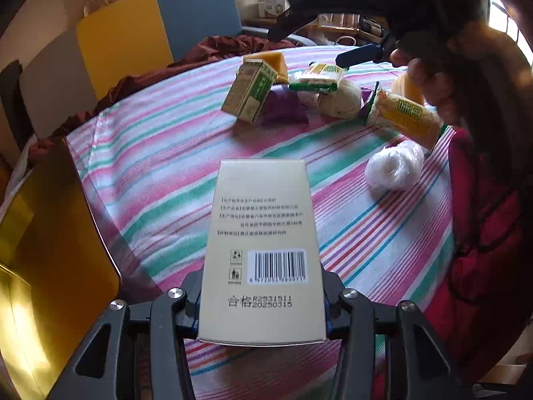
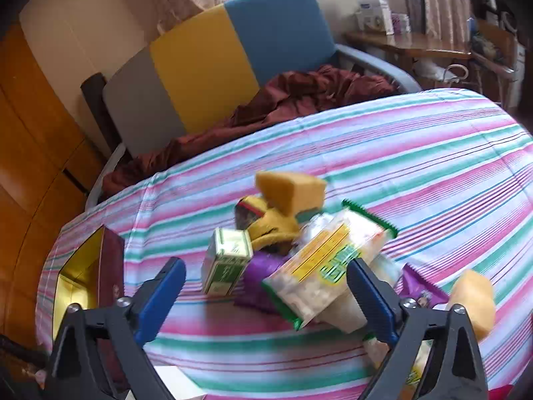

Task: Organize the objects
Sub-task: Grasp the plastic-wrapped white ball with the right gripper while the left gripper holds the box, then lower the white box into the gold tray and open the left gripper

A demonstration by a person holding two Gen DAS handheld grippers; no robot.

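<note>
Tabletop (image 2: 416, 140) under a pink, green and white striped cloth carries everything; at its left edge lies an open maroon box with a gold lining (image 2: 96, 266), and near the middle sits a loose heap of packets. Left gripper (image 1: 261, 303) has its jaws pinching a tall cream cardboard carton with a barcode (image 1: 261, 233), held clear above the cloth near the front edge. Right gripper (image 2: 266, 283) has its blue jaws spread, nothing between them pressed; the clear snack packet with green ends and yellow print (image 2: 319, 266) lies just ahead, touching the right jaw's tip as far as I can tell. That packet leans on the small green-and-white carton (image 2: 226, 266) and the purple pouch (image 2: 263, 283), so closing carelessly could probably tip the heap or crush the contents. The cream carton could slip if the pinch loosens.
</note>
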